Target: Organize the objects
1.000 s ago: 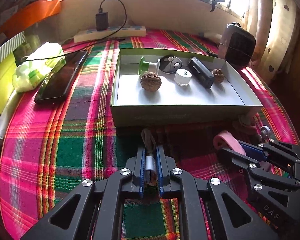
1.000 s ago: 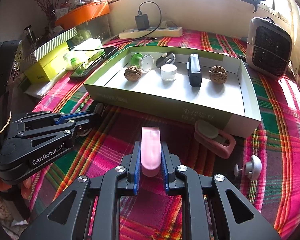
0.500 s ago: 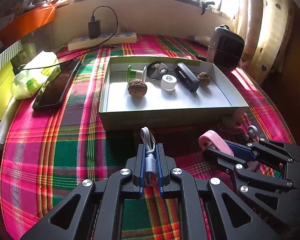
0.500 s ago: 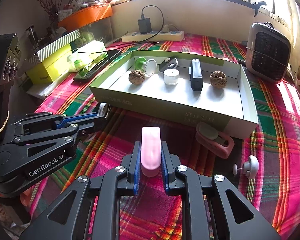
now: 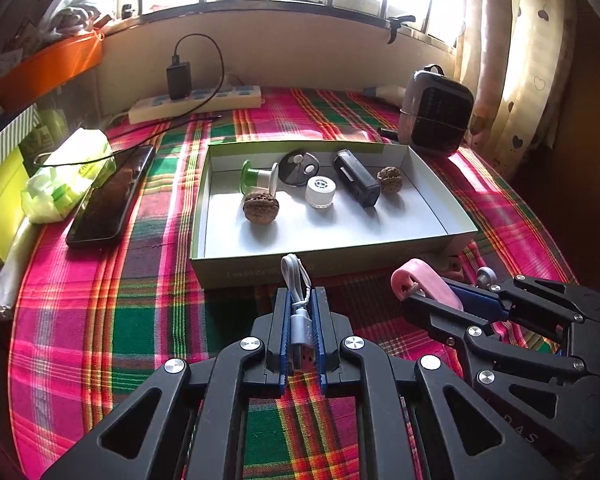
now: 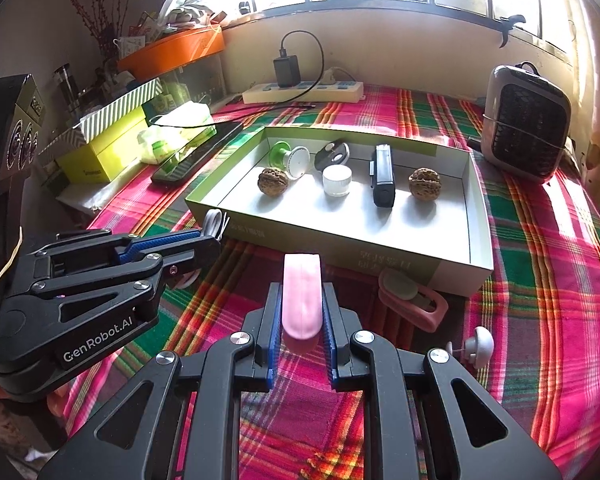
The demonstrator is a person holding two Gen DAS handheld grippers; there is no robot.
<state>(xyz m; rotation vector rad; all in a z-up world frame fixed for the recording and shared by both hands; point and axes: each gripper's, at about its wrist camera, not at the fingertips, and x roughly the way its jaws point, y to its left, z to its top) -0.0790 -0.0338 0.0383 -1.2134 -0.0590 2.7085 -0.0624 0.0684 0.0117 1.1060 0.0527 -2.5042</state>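
My left gripper (image 5: 300, 300) is shut on a short white USB cable (image 5: 298, 300), held above the plaid cloth just in front of the open box (image 5: 328, 268). My right gripper (image 6: 302, 300) is shut on a pink oblong case (image 6: 302, 296), also raised in front of the box (image 6: 340, 248). The box holds two walnuts (image 5: 261, 208), a green spool (image 5: 256, 178), a white cap (image 5: 320, 192), a black oblong device (image 5: 356, 178) and a round black item (image 5: 298, 162). The right gripper also shows in the left wrist view (image 5: 428, 296), the left one in the right wrist view (image 6: 204, 240).
A second pink case (image 6: 414, 298) and a small white knob (image 6: 476, 344) lie on the cloth before the box's right corner. A phone (image 5: 110, 194), tissue pack (image 5: 66, 172), yellow boxes (image 6: 100, 152), power strip (image 5: 196, 100) and small heater (image 5: 436, 112) surround the box.
Both grippers have risen and drawn back from the table with their objects. The USB cable, first low on the cloth, now hangs lifted between the left fingers.
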